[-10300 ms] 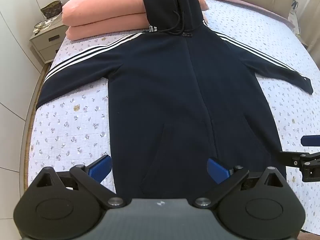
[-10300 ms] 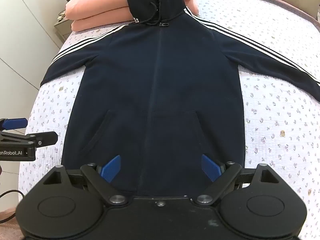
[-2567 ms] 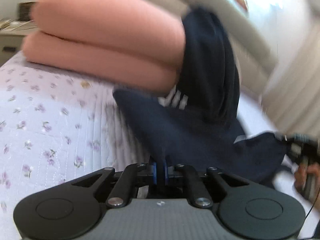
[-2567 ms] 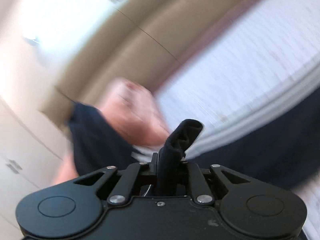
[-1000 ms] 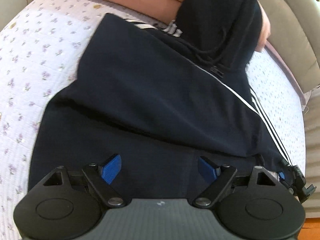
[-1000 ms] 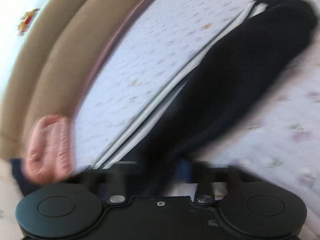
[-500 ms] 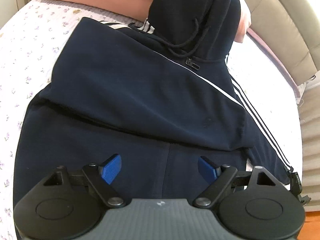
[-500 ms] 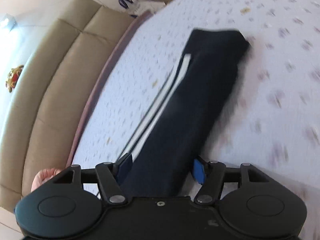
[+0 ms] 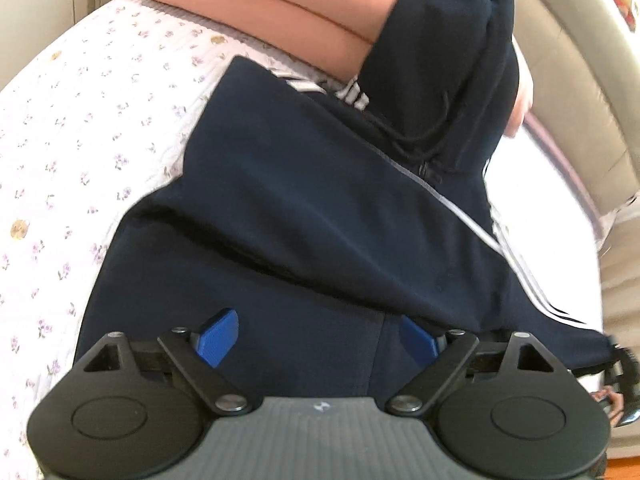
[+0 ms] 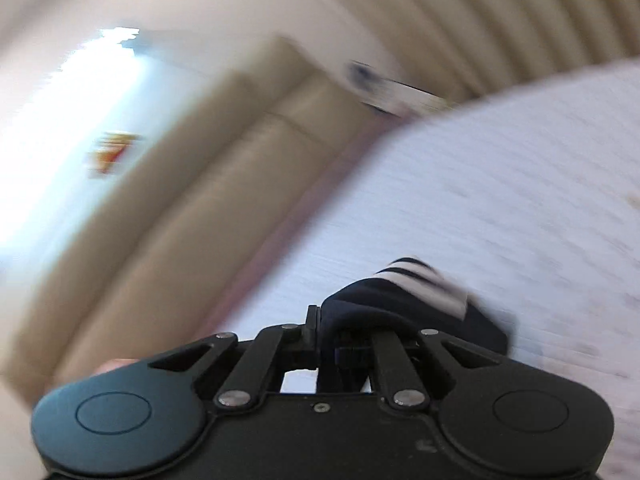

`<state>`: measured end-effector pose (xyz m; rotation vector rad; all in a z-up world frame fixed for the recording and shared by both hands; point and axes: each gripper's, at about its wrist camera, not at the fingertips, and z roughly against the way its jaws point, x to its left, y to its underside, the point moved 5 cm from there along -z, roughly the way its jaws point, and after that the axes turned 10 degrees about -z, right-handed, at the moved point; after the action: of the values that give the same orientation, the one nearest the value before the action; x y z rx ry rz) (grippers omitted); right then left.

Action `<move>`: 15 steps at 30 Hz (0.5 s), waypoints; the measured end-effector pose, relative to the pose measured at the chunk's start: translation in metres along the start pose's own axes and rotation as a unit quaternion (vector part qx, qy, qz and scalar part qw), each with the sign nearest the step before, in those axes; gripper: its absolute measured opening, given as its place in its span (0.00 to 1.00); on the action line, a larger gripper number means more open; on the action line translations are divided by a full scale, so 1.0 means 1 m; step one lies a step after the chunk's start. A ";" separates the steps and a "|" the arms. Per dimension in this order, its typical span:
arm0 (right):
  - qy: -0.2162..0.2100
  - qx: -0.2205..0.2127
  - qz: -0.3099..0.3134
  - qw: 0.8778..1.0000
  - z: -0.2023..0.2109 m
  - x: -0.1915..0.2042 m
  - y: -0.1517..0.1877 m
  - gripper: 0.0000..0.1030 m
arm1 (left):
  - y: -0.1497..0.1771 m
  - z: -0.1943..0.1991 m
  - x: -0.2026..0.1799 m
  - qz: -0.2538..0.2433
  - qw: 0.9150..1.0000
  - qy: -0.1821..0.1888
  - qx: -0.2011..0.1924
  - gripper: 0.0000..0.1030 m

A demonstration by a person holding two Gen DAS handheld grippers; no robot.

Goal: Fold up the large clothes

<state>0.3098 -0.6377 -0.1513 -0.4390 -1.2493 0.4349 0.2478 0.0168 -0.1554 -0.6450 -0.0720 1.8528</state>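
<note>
The left gripper [image 9: 318,340] is seen with its blue pads [image 9: 218,336] spread wide and still parting slightly, held above the dark body of the hoodie [image 9: 280,208] with nothing pinched between them. Only the left wrist view shows the garment as a whole: it is spread along the middle of the bed [image 9: 80,128], one sleeve is folded across the chest, and the hood [image 9: 452,60] is propped against the stacked pink pillows [image 9: 280,12] at the head edge. The other sleeve [image 9: 532,292], edged with white stripes, is drawn out toward the right side of the bed, where its end is met by the right gripper [image 9: 618,364], which is cut off by the frame border beside a partly seen hand [image 9: 610,402].

What is held there is shown only by the right wrist view: the right gripper [image 10: 344,340] is closed tight on the striped cuff [image 10: 416,292], the dark cloth bunched between the fingers and lifted off the floral cover [image 10: 520,200]. That view is heavily smeared by motion, so the padded headboard [image 10: 200,220], the wall and a small blurred object at the bed's far corner are hard to make out, and the hoodie's body is not seen in it.
</note>
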 end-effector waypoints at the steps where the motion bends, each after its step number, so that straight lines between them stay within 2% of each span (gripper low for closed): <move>1: -0.029 0.000 0.014 0.999 0.006 0.028 0.004 0.08 | -0.001 0.001 0.003 -0.002 1.000 0.005 -0.006 0.86; 5: -0.156 0.032 0.058 0.986 0.038 0.151 0.053 0.08 | -0.010 0.006 0.013 -0.019 1.000 0.006 -0.023 0.86; 9: -0.245 0.107 0.072 0.961 0.066 0.231 0.153 0.08 | -0.020 0.009 0.029 -0.015 0.999 0.036 -0.038 0.86; 11: -0.254 0.157 0.091 0.950 0.068 0.248 0.220 0.08 | -0.025 0.010 0.040 -0.009 0.998 0.049 -0.044 0.86; 14: -0.213 0.270 0.110 0.932 0.053 0.234 0.332 0.08 | -0.030 0.010 0.061 0.001 0.997 0.063 -0.049 0.86; 15: -0.187 0.307 0.144 0.922 0.048 0.221 0.377 0.08 | -0.030 0.009 0.069 0.005 0.997 0.065 -0.052 0.87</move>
<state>0.2922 -0.1992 -0.1657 0.0083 -1.3339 1.1656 0.2527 0.0919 -0.1642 -0.8372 -0.0802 1.8221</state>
